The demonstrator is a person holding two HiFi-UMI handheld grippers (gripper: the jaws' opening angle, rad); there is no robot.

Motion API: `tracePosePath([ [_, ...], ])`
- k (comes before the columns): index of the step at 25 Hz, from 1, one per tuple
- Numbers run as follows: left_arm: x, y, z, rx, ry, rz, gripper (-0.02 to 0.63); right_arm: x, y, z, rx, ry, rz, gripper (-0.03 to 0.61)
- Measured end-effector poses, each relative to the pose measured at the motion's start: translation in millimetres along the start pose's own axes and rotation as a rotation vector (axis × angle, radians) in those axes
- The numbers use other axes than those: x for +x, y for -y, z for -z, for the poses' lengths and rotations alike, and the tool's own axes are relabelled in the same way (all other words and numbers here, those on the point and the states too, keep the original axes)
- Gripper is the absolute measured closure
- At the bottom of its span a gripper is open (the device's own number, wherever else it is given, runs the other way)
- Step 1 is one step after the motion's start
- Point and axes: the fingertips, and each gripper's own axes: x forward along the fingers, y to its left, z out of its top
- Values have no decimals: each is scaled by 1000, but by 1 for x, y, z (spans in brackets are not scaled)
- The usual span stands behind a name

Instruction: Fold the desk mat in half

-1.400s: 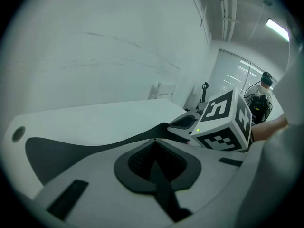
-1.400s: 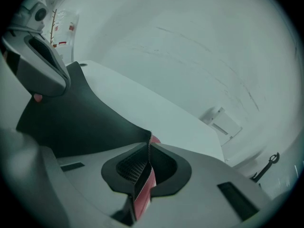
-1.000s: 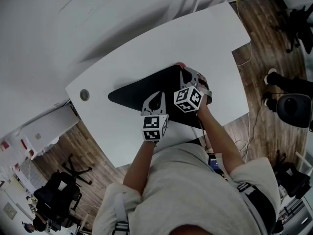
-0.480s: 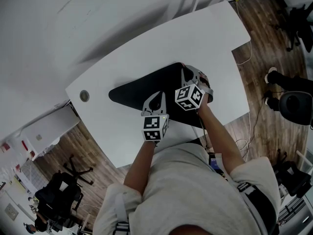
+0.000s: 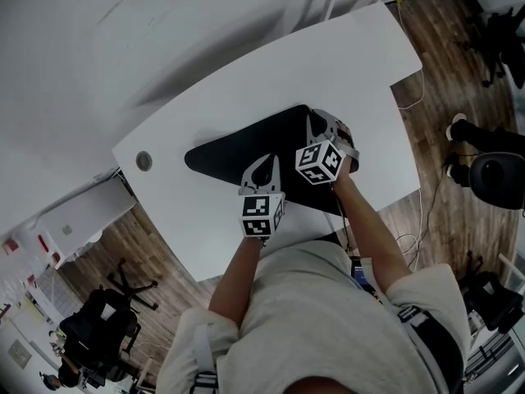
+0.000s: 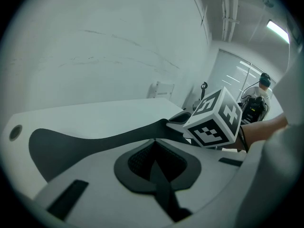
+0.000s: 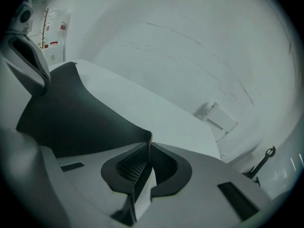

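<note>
My left tongs (image 6: 153, 146) and right tongs (image 7: 149, 148) each clamp the lifted near edge of the black desk mat (image 5: 234, 150), which lies on the table (image 5: 271, 72) ahead.

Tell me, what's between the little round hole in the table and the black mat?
Nothing at all. Only bare white table lies between the round hole and the desk mat. The head view shows it best.
</note>
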Motion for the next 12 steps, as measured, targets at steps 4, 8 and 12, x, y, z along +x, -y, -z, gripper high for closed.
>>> tracePosePath([
  [4, 0, -1, 2, -2, -1, 5, 603, 2, -1, 2, 4, -4, 6, 529],
  [8, 0, 1, 2, -5, 0, 5, 603, 3, 1, 4, 10, -4, 14, 529],
  [12, 2, -1, 2, -6, 3, 2, 603, 5, 1, 4, 4, -5, 20, 528],
])
